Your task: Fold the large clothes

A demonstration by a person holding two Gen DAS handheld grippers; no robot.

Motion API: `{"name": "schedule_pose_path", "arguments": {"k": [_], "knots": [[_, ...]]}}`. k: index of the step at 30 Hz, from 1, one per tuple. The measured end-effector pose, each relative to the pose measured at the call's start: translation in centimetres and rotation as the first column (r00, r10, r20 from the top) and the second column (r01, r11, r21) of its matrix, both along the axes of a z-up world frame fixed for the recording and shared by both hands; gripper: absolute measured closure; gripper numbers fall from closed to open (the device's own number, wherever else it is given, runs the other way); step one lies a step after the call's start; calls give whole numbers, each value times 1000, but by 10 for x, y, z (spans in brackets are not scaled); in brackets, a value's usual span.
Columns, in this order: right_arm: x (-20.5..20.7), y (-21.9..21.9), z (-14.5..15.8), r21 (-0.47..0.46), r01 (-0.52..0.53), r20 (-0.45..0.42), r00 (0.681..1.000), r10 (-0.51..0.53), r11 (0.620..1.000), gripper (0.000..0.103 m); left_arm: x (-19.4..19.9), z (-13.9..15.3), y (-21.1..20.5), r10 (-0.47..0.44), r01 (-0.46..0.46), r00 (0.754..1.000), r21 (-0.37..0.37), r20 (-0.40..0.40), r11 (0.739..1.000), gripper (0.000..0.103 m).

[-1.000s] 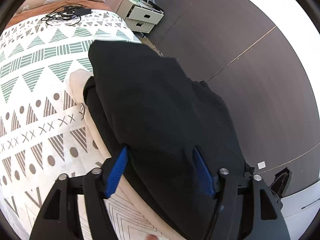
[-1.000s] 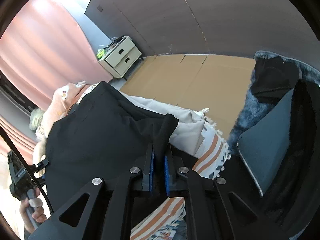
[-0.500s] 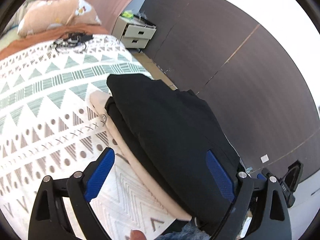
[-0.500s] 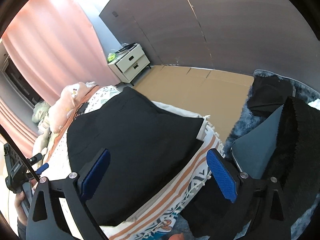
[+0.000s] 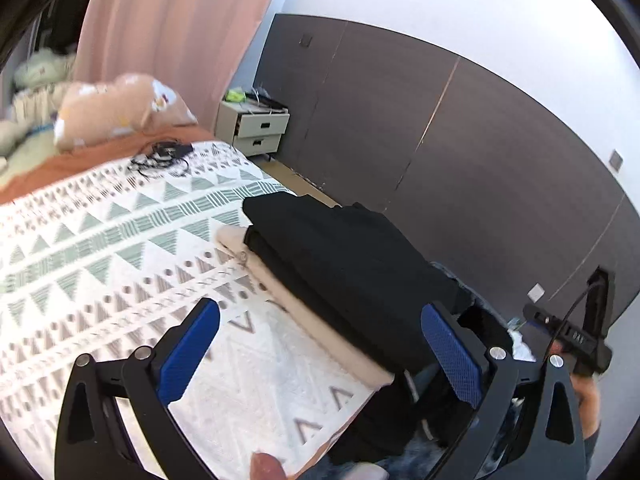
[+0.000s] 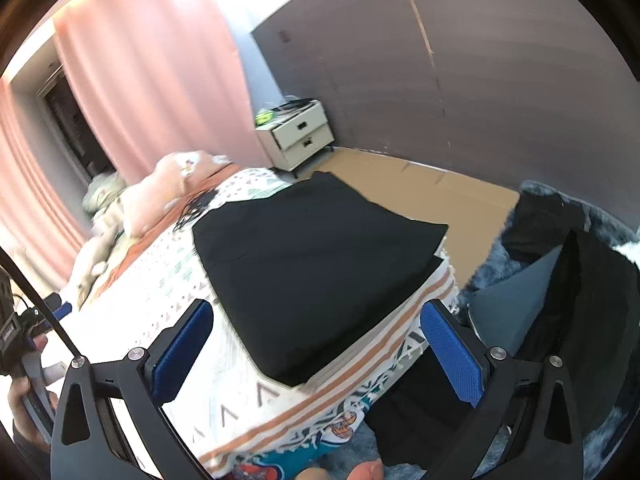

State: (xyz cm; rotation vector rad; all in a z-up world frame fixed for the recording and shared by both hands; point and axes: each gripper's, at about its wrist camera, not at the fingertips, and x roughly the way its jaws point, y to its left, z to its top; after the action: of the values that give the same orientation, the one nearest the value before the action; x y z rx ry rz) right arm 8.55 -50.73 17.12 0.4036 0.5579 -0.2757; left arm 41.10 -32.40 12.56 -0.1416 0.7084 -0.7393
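A folded black garment (image 5: pixel 344 264) lies on a folded beige garment (image 5: pixel 316 320) at the bed's corner; it also shows in the right wrist view (image 6: pixel 312 272). My left gripper (image 5: pixel 320 352) is open and empty, held back from and above the stack. My right gripper (image 6: pixel 316 348) is open and empty, above the bed's corner near the black garment's edge. The patterned bedspread (image 5: pixel 104 248) lies under the clothes.
A white nightstand (image 5: pixel 256 130) stands by the dark wall panels (image 5: pixel 460 140). Cables (image 5: pixel 160 156) and pillows (image 5: pixel 116 108) lie at the bed's head. Dark clothes and a grey cushion (image 6: pixel 516 300) pile on a furry rug beside the bed. Cardboard (image 6: pixel 420 188) covers the floor.
My right gripper let go of the black garment and opened. Both grippers pulled back and up from the folded stack, and the left jaws opened wider.
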Motion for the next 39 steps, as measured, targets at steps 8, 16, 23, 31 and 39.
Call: {"name": "schedule_pose_path", "arguments": {"k": [8,16,23,31,39], "knots": [[-35,42,1,-89,-66,2,998,66,994,0,-70,11,49,82,-85,993,33,90,996,0],[-71,71,-2,-128,-84,29,996,88,988,0,-134,12,88,142,-151,975,40,173,988,0],[-99,92,-6,-151,-117,44,991,125,982,0,-183,3,132,226,-231,953,1,200,973,0],[-127,119,-17,-204,-147,77,983,166,968,0,-235,-4,178,335,-347,912,7,237,938,0],[-156,138,-38,-246,-174,99,974,203,954,0,-281,-9,213,411,-419,876,-25,254,908,0]]}}
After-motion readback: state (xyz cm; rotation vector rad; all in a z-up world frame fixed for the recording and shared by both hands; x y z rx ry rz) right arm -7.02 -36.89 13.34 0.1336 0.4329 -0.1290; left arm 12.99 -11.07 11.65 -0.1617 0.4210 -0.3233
